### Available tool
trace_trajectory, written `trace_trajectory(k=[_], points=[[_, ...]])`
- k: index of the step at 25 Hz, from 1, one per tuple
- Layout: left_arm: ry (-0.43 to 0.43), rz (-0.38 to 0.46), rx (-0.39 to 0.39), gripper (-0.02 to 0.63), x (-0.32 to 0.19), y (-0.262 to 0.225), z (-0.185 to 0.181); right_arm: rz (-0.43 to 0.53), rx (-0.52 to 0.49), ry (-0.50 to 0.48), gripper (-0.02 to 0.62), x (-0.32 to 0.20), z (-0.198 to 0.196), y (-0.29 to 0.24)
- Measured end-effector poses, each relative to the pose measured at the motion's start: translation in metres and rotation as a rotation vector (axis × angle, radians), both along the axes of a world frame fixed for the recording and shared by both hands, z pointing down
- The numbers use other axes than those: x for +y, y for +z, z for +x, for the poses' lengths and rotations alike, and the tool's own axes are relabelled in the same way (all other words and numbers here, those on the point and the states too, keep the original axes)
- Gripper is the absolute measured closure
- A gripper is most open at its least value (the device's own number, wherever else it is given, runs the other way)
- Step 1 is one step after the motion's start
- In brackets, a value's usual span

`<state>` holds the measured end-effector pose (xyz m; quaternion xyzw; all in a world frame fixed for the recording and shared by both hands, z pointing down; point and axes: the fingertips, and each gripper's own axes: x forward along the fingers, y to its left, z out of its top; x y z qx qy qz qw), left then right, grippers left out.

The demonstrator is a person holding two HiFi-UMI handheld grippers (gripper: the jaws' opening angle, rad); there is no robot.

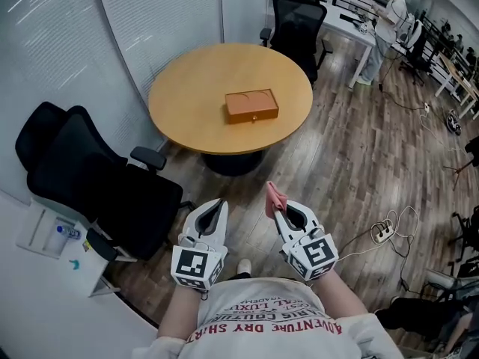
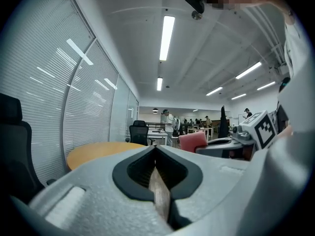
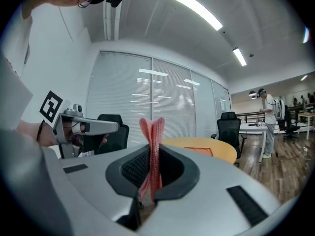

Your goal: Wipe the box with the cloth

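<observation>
An orange-brown box (image 1: 251,105) lies flat near the middle of a round wooden table (image 1: 187,88), well ahead of both grippers; in the right gripper view the box (image 3: 199,151) shows as a thin orange slab. My right gripper (image 1: 280,206) is held close to my body, shut on a folded pink cloth (image 1: 274,197) that sticks up between its jaws (image 3: 153,132). My left gripper (image 1: 216,206) hangs beside it, jaws together with nothing between them. The cloth (image 2: 193,140) also appears at the right of the left gripper view.
Black office chairs (image 1: 82,167) stand left of the table, another chair (image 1: 298,22) behind it. A power strip and cables (image 1: 383,232) lie on the wooden floor at right. A person (image 1: 385,21) stands by desks far back. A white cabinet (image 1: 52,245) sits lower left.
</observation>
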<state>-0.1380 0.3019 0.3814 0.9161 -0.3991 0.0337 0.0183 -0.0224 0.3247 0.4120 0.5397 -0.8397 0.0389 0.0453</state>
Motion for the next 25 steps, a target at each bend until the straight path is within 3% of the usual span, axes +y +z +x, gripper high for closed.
trace_trajectory(k=[7,13,25], points=[[-0.005,-0.055,-0.001,0.597,-0.054,0.020,-0.012,-0.072,-0.009,-0.043,0.565,-0.053,-0.019,0.024],[-0.019,-0.074,-0.015,0.597,-0.103,0.033,0.001,-0.085,-0.007,-0.092,0.563,-0.109,-0.010,0.033],[-0.112,-0.093,-0.044,0.597,-0.276,0.039,0.079,-0.098,0.001,-0.184,0.563,-0.292,0.070,0.047]])
